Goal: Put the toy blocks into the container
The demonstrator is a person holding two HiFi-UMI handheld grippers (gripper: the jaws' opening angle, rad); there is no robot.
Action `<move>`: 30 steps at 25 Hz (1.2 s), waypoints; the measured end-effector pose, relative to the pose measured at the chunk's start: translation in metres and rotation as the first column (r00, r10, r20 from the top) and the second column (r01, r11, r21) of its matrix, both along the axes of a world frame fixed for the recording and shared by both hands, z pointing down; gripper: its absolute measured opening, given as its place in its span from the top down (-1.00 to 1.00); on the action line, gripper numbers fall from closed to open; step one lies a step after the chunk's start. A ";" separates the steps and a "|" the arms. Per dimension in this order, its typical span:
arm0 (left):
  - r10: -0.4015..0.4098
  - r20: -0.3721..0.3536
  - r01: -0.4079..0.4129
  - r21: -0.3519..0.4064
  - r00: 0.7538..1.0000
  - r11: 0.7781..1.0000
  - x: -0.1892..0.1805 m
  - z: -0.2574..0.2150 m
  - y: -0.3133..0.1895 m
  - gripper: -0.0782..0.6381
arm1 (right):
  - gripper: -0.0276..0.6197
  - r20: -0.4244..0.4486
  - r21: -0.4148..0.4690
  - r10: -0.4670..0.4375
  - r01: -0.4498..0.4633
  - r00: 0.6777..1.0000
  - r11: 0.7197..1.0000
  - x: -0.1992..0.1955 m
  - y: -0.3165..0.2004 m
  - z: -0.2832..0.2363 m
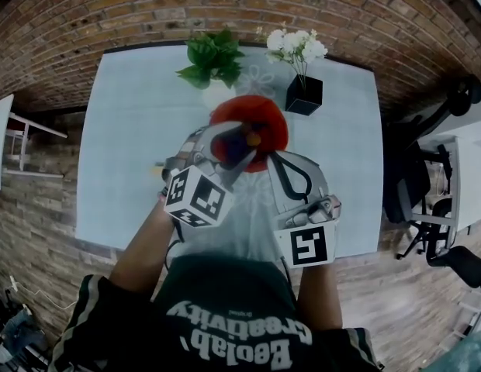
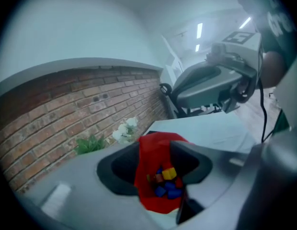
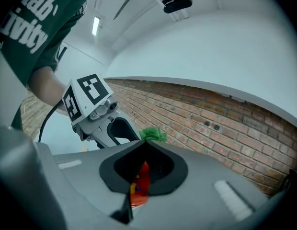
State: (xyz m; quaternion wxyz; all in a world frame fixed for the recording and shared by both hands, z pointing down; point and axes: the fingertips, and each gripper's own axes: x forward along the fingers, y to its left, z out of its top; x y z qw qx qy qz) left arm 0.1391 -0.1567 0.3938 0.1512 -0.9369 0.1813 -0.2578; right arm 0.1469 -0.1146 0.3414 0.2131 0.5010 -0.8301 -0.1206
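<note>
Tabletop (image 1: 124, 130), pale, runs up to a brick wall (image 1: 109, 22). One green plant (image 1: 213, 56), one pot of white flowers (image 1: 296, 46), and one red container (image 1: 264, 118) holding the toy blocks (image 2: 167, 181), which show between the parted jaws of my left gripper (image 2: 155, 169). My right gripper (image 3: 140, 145) is closed.

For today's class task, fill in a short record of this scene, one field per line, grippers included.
Container: red container on the table
Contents: toy blocks, blue, yellow, red
Left hand-held gripper: open, empty, aimed into the container
Right hand-held gripper: shut, empty
Behind container: green plant, white flowers
</note>
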 end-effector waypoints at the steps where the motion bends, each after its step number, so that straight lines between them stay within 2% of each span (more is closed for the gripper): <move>1: 0.001 0.002 -0.001 -0.003 1.000 1.000 0.000 0.001 0.001 0.23 | 0.90 0.002 -0.001 0.001 -0.001 1.000 1.000 0.000 0.001 0.000; 4: -0.009 -0.003 0.009 -0.003 1.000 1.000 -0.003 -0.002 0.002 0.28 | 0.90 0.002 0.001 -0.005 0.005 1.000 1.000 -0.002 0.002 0.000; 8: -0.047 -0.035 0.049 0.031 0.998 0.998 -0.020 -0.019 0.000 0.60 | 0.90 0.004 0.013 -0.032 0.031 0.999 0.999 -0.016 0.000 -0.005; 11: -0.096 -0.062 0.100 0.062 0.993 0.993 -0.045 -0.036 -0.001 0.73 | 0.90 0.007 0.021 -0.074 0.073 0.997 0.997 -0.036 -0.004 -0.009; 15: -0.152 -0.079 0.159 0.085 0.985 0.984 -0.087 -0.052 0.006 0.77 | 0.90 0.014 0.028 -0.145 0.145 0.989 0.989 -0.075 -0.005 -0.014; 21: -0.265 -0.075 0.271 0.083 0.961 0.959 -0.159 -0.057 0.015 0.77 | 0.90 0.036 0.034 -0.275 0.273 0.961 0.961 -0.143 -0.002 -0.017; 24: -0.272 -0.020 0.273 0.085 0.962 0.958 -0.181 -0.046 0.019 0.77 | 0.90 0.048 0.022 -0.312 0.311 0.949 0.950 -0.168 -0.002 -0.012; 26: -0.260 0.051 0.257 0.050 0.964 0.965 -0.196 -0.022 0.018 0.77 | 0.90 0.050 0.018 -0.338 0.337 0.940 0.941 -0.182 -0.003 -0.008; 28: -0.215 0.167 0.220 -0.012 0.962 0.975 -0.213 0.017 0.017 0.77 | 0.90 0.049 0.002 -0.354 0.355 0.934 0.935 -0.195 -0.003 -0.001; 30: -0.139 0.308 0.172 -0.082 0.941 0.982 -0.232 0.063 0.017 0.77 | 0.90 0.047 -0.019 -0.366 0.367 0.930 0.930 -0.207 -0.002 0.007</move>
